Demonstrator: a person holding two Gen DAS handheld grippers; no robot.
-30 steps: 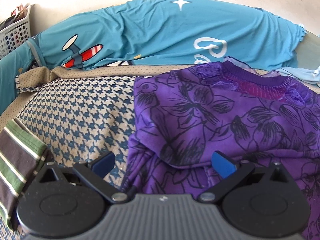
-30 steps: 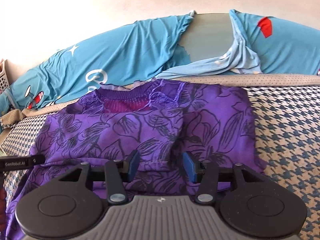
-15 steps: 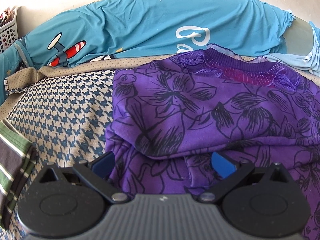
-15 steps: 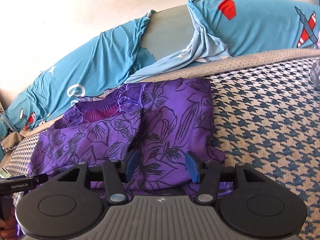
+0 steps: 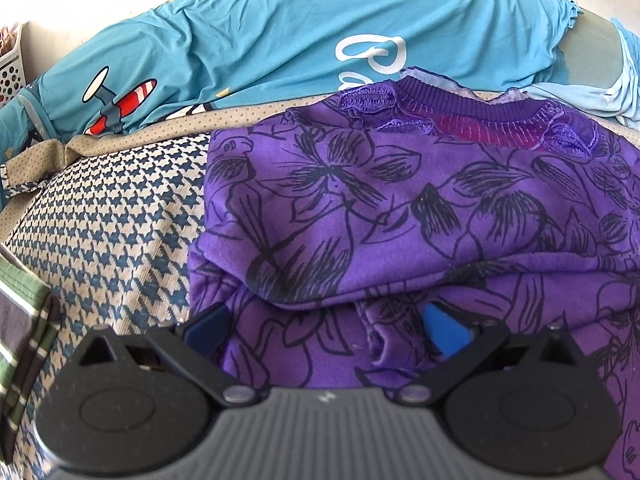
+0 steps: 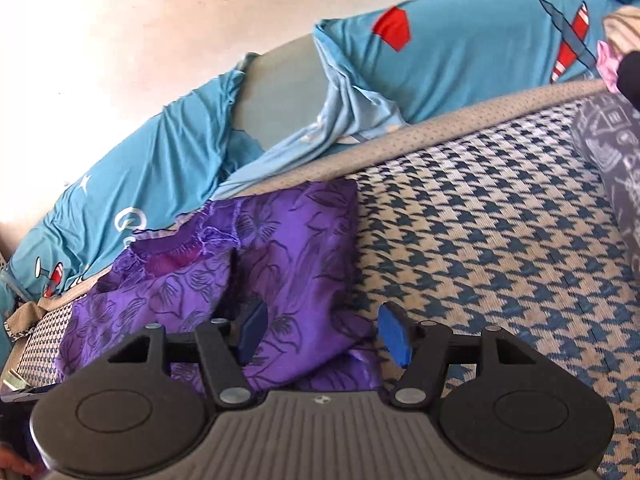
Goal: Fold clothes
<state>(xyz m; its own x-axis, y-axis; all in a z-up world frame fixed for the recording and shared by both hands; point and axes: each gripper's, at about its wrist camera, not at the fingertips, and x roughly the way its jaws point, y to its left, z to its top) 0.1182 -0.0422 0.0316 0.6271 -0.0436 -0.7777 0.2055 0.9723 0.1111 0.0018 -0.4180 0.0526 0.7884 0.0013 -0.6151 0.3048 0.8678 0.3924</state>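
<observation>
lying across the bed: a purple sweatshirt with black flower outlines and a ribbed neckband (image 5: 420, 208), partly folded, fills the centre and right of the left wrist view and sits at lower left of centre in the right wrist view (image 6: 296, 240).
far left: a green and brown striped cloth (image 5: 24, 320) lies at the left edge of the left wrist view, on the bed cover.
white basket: a perforated plastic basket (image 5: 12, 72) shows at the upper left edge.
bed cover: a blue and beige houndstooth woven cover (image 5: 120, 232) lies under the sweatshirt; in the right wrist view it spreads bare over the right half (image 6: 500, 248).
behind: a long teal pillow printed with a red and white plane and white lettering (image 5: 280, 40) runs along the top of the frame, against a pale wall.
left gripper: the left gripper (image 5: 324, 328) has its blue-padded fingers spread wide over the sweatshirt's lower folded layer; purple cloth lies between them, the pads not pressing on it.
right gripper: the right gripper (image 6: 326, 334) has its jaws opening; the sweatshirt's right edge lies between the pads, loose, with the right pad clear of the cloth over the bed cover.
far right: a grey printed cloth (image 6: 612, 168) lies at the right edge of the right wrist view.
</observation>
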